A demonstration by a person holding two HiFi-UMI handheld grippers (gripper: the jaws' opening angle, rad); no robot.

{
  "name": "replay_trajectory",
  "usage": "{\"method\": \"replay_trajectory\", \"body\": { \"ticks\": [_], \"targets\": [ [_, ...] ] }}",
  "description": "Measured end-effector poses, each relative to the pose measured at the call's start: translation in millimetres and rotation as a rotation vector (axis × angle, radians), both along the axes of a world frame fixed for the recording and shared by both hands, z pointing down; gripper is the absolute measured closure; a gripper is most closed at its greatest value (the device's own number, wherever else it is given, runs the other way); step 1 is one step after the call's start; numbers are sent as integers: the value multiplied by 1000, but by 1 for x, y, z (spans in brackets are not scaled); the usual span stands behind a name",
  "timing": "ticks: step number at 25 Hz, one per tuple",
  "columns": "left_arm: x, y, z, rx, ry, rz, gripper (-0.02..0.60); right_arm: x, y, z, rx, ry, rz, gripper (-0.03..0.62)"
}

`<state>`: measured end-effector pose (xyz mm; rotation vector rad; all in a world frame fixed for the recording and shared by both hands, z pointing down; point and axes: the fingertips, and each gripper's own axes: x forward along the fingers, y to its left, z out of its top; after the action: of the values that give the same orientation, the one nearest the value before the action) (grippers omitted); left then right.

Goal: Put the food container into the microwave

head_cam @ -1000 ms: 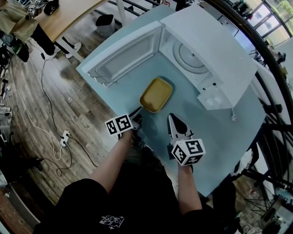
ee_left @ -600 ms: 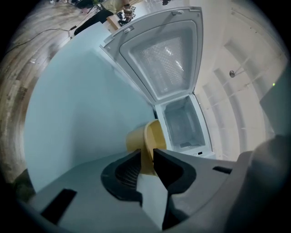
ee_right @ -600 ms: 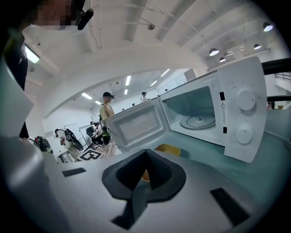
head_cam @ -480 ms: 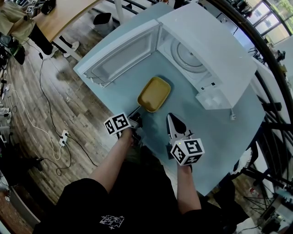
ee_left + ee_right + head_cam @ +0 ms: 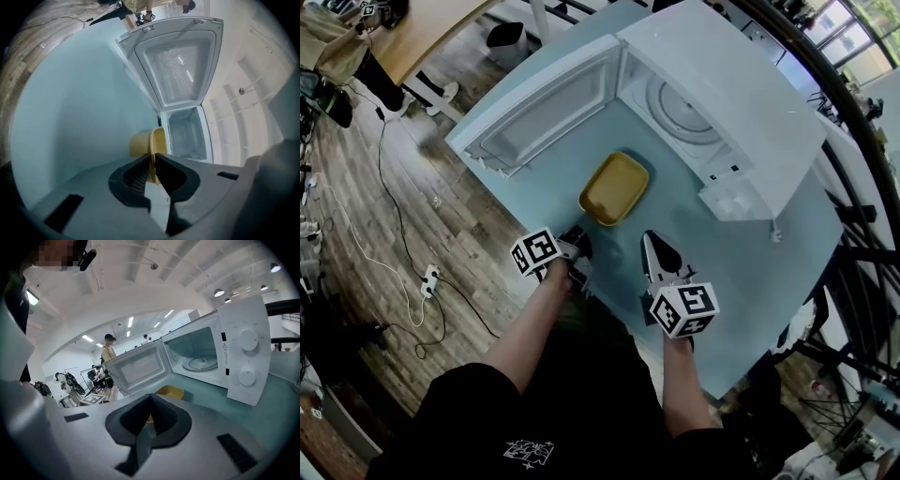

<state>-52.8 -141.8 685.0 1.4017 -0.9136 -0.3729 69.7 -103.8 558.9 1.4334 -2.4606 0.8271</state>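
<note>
The left gripper (image 5: 153, 161) has its two jaws closed on the near rim of the food container (image 5: 140, 144), the thin yellow edge standing upright in the narrow gap between them; the rest of the yellow container reaches out ahead of the jaw tips, open side turned to the right of the jaws in this view; whether its base rests on the table (image 5: 70, 93) or is raised a little off it I cannot tell. Just beyond the container, ahead and slightly right of the jaws, is the open cavity of the microwave (image 5: 187, 133); farther ahead its door (image 5: 176, 70) is swung fully open over the pale teal table.

The right gripper (image 5: 150, 398) has its jaws pressed together, tips meeting, with nothing between them; the container shows just past the tips and a little to their right, apart from them. Beyond it, ahead and to the right of these jaws, the white microwave stands with its cavity open; a round glass turntable (image 5: 199, 364) lies inside, and two dials (image 5: 248, 340) sit one above the other on the front panel at the far right. The open door is ahead and to the left of the jaws.

From the head view both grippers sit at the near edge of the table, the container between them and the microwave mouth; a wooden floor (image 5: 375, 216) with loose cables lies off to the left.
</note>
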Motion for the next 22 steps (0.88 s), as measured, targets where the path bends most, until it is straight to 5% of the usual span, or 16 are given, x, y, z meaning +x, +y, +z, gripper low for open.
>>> {"method": "replay_trajectory", "body": {
  "ticks": [22],
  "targets": [
    [-3, -13, -14, -3, 3, 6, 555, 3, -16, -9, 19, -10, 22, 589]
  ]
}}
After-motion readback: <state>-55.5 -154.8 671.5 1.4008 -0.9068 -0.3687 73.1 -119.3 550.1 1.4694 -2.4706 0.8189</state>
